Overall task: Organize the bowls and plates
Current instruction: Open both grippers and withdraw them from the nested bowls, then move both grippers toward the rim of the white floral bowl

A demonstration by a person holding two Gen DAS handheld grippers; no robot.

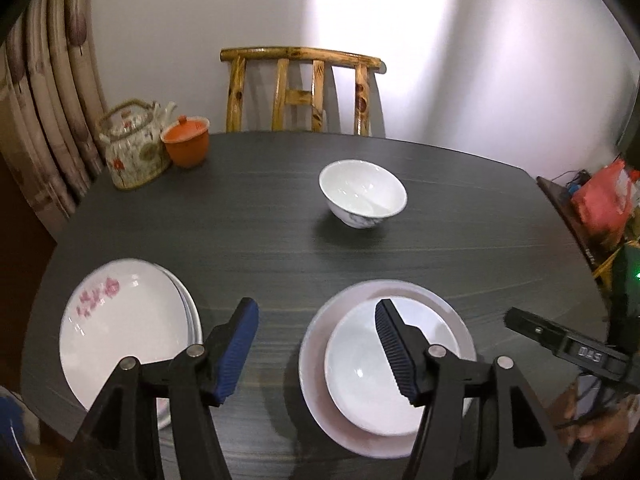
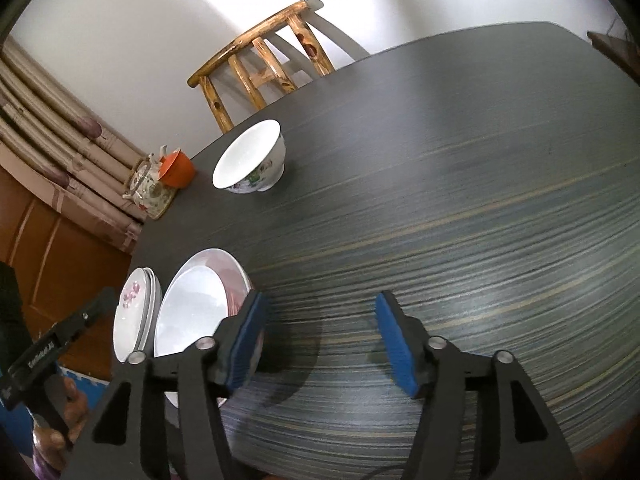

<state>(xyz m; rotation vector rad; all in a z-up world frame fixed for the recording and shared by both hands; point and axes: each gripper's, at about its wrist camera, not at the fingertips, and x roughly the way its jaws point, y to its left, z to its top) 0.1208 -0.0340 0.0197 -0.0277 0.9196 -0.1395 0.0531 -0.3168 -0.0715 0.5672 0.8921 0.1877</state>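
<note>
- Left wrist view: left gripper (image 1: pixel 316 312) fingers wide, empty, over tabletop (image 1: pixel 280 216); bowl (image 1: pixel 384 364) sits in plate (image 1: pixel 316 380) at lower right.
- Right gripper (image 2: pixel 320 308) fingers wide, empty too.

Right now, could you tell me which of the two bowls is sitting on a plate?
The near bowl, plain white, rests on the pinkish plate. The far bowl, patterned outside, stands alone on the dark table.

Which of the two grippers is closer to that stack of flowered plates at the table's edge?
Left. The left gripper hangs open right beside the flowered plates, one finger overlapping their rim. The right gripper is open over bare table, beyond the pink plate holding a bowl.
</note>
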